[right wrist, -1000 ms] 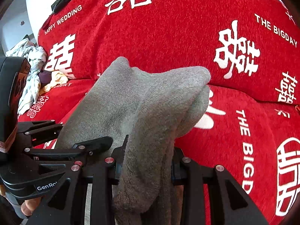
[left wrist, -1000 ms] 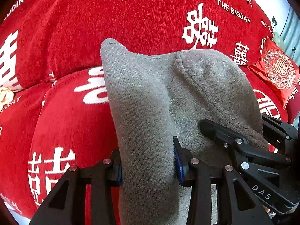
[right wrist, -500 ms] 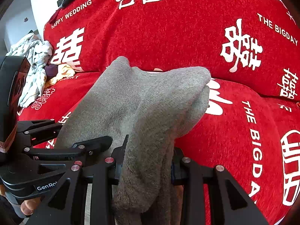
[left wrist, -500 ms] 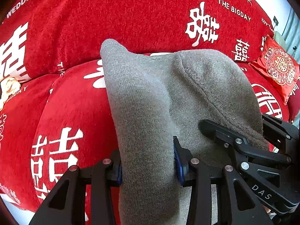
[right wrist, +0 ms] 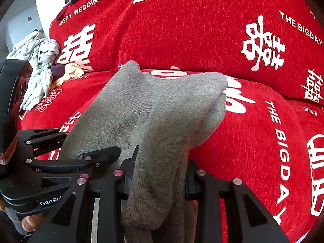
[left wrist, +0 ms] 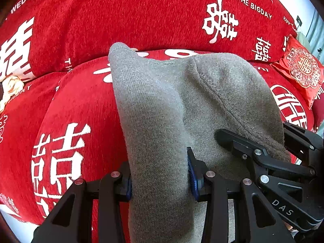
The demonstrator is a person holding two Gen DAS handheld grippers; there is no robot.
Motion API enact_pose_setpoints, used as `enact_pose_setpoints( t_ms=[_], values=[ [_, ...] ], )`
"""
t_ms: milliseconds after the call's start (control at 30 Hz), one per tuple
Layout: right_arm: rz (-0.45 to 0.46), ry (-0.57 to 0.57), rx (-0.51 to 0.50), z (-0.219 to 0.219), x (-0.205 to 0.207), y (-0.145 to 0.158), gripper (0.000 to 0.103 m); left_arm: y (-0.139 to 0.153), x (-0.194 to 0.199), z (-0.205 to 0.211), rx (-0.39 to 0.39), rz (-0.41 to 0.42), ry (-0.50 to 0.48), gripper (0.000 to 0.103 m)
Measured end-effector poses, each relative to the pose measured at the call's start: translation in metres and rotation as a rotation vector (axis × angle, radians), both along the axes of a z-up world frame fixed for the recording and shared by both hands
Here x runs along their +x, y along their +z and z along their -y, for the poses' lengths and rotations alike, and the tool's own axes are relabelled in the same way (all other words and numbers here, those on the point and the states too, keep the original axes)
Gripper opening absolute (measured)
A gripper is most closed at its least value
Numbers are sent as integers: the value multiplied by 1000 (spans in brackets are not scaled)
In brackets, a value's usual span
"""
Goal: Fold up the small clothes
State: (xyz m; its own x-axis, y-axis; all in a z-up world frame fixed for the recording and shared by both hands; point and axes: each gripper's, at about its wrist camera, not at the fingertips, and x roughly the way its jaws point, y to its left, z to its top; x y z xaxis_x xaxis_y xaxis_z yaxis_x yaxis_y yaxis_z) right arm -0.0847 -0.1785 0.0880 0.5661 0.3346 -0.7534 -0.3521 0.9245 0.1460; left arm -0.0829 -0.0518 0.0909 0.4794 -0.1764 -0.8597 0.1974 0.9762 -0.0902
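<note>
Both the left tongs (left wrist: 160, 174) and right tongs (right wrist: 159, 174) grip a grey sock (left wrist: 172, 105) over a red cover (right wrist: 202, 30) printed "HAPPY WEDDING" and "THE BIGDAY".

"HAPPY WEDDING", "THE BIGDAY" on red sofa cover (right wrist: 202, 30); "DAS" on right claw (left wrist: 253, 141) (blk body).

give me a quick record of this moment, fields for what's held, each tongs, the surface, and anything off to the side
held item: grey sock, held between both tongs
left tongs: shut on the sock's folded edge
right tongs: shut on bunched sock fabric
surface: red sofa cover with white characters and lettering, behind and below the sock
side items: pile of light clothes at the sofa's far end; red embroidered cushion at the other end
</note>
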Motion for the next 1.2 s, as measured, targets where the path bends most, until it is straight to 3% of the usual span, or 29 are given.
enact_pose_setpoints(
  t_ms=[633, 767, 867, 933, 1067, 1200],
  values=[
    [-42, 15, 15, 1, 5, -31, 36, -25, -2, -7, -16, -31, 8, 46],
    [-101, 1, 107, 20, 13, -47, 42, -31, 1, -23, -98, -37, 24, 58],
    [-142, -19, 197, 37, 19, -60, 55, -35, -1, -29, -93, -17, 40, 77],
    [-168, -25, 245, 46, 22, -64, 59, -36, -3, -34, -115, -18, 43, 78],
    [-130, -59, 251, 60, 22, -46, 61, -24, 1, -54, -170, -25, 92, 78],
    [-35, -79, 272, 71, 30, -14, 61, -13, 22, -64, -124, -6, 150, 78]
  ],
)
